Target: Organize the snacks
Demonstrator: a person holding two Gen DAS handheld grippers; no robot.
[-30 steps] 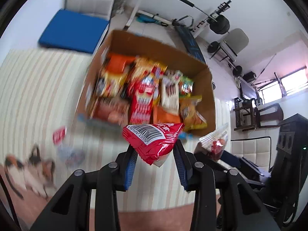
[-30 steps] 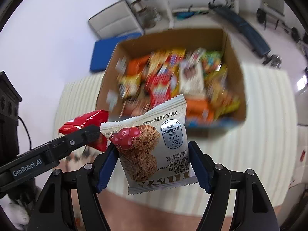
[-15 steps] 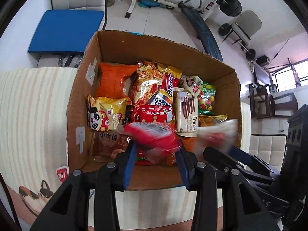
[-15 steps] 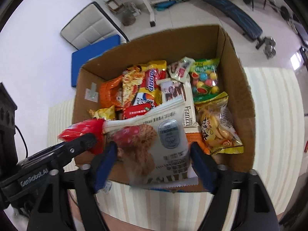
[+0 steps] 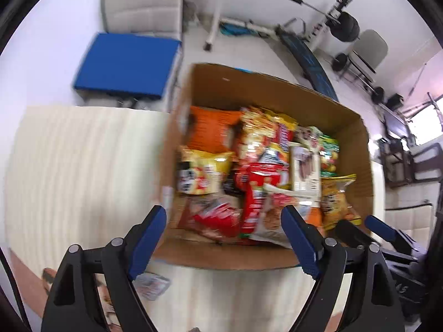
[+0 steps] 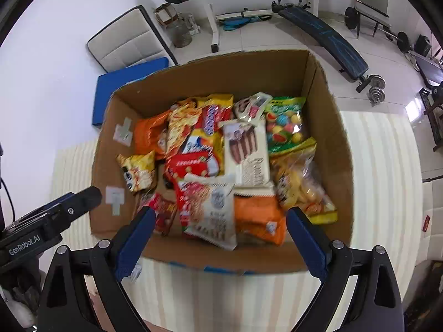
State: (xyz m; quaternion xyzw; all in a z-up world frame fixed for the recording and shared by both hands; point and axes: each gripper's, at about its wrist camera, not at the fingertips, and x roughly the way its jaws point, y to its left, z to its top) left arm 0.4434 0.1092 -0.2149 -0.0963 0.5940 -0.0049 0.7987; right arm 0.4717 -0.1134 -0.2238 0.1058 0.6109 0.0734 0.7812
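A cardboard box full of snack packets stands on the striped tablecloth. A small red packet lies at the box's near left. A white cookie packet lies beside it, near the front wall. My left gripper is open and empty over the box's near edge. My right gripper is open and empty over the same edge. The left gripper also shows at the left of the right wrist view.
A small wrapped item lies on the cloth before the box. Beyond the table are a blue cushioned seat, a white chair and a weight bench. A white chair stands at the right.
Both grippers opened and let go of their packets. The red packet and the white cookie packet dropped into the front of the box.
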